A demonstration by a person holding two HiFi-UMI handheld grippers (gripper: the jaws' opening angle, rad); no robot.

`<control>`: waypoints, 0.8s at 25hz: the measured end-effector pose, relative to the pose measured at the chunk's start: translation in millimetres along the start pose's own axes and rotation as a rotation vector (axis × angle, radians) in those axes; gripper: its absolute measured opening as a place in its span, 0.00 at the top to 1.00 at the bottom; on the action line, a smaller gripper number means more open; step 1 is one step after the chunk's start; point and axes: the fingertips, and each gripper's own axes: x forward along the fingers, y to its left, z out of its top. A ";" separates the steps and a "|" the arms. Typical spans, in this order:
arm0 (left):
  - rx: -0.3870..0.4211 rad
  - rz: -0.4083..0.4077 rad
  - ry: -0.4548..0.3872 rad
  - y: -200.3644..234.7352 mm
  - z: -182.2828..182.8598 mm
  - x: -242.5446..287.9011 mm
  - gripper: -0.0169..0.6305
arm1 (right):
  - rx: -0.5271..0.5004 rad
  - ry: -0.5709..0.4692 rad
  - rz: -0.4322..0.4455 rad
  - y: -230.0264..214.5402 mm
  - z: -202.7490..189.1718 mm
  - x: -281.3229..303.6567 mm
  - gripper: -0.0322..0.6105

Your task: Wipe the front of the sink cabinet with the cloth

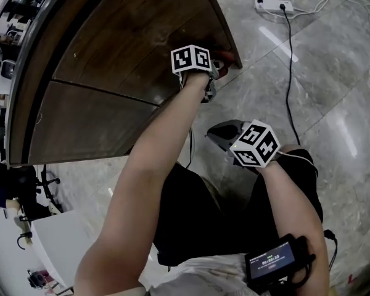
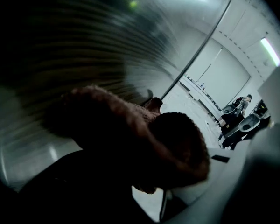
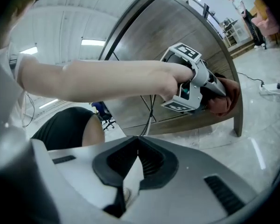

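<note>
The left gripper's (image 1: 214, 73) jaws pinch the cloth (image 1: 228, 58) against the cabinet front (image 1: 123, 36), upper middle of the frame. It looks soft, light and best gripped by a bunched fold. The right gripper's (image 1: 225, 132) jaws are together and empty.

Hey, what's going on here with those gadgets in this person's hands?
A person is wiping a wooden cabinet using hand-held tools. The left gripper is clamped on a reddish-brown cloth and presses it against the cabinet front, near its lower corner. The right gripper is shut and empty, held back above the floor near the person's knee.
</note>
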 end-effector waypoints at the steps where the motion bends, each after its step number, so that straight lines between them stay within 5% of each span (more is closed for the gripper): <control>1: -0.006 -0.026 -0.010 -8.8 4.7 5.7 0.78 | 0.009 -0.013 -0.010 -0.9 2.5 -4.4 0.93; 9: 0.147 -0.129 -0.177 -74.6 47.4 -5.9 0.78 | 0.010 -0.033 -0.045 -17.1 4.1 -7.9 0.93; 16: 0.484 -0.178 -0.364 -95.4 53.8 -94.3 0.78 | 0.126 -0.231 -0.064 -29.5 40.0 -9.0 0.93; 20: 0.728 -0.047 -0.402 -73.4 44.6 -156.0 0.78 | 0.125 -0.347 -0.117 -29.1 73.8 -15.7 0.93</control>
